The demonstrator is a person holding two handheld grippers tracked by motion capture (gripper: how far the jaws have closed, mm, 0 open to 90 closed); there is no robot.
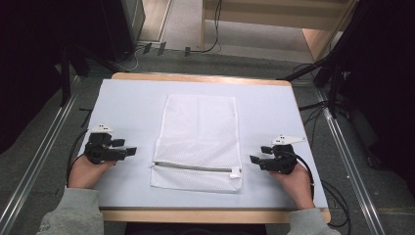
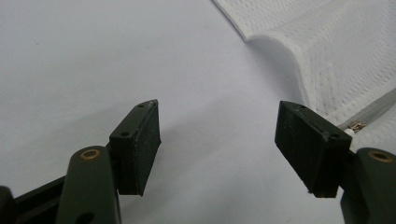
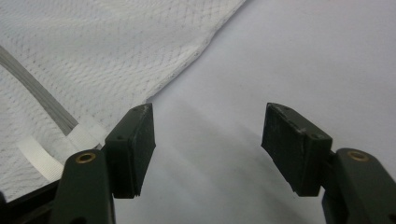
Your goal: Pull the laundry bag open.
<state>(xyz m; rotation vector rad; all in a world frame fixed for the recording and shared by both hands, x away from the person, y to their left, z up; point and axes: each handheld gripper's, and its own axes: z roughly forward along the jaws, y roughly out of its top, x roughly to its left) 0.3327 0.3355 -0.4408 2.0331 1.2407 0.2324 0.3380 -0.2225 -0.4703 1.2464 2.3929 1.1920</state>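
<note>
White table (image 1: pixel 127 98): mesh bag (image 1: pixel 198 137) lies lengthwise, zipper (image 1: pixel 193 167) nearest person.

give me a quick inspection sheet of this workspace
surface: table under a pale cover, wooden edge showing.
job's things: white mesh bag flat at the centre, grey zipper across its near end.
clutter: nothing seen.
grippers: left tongs open beside the bag's left edge, nothing between the jaws; right tongs open beside its right edge, also empty.
cables: one black cable trails from the left tongs; others lie on the floor right of the table.
surroundings: grey floor, metal rails either side, wooden furniture behind.
</note>
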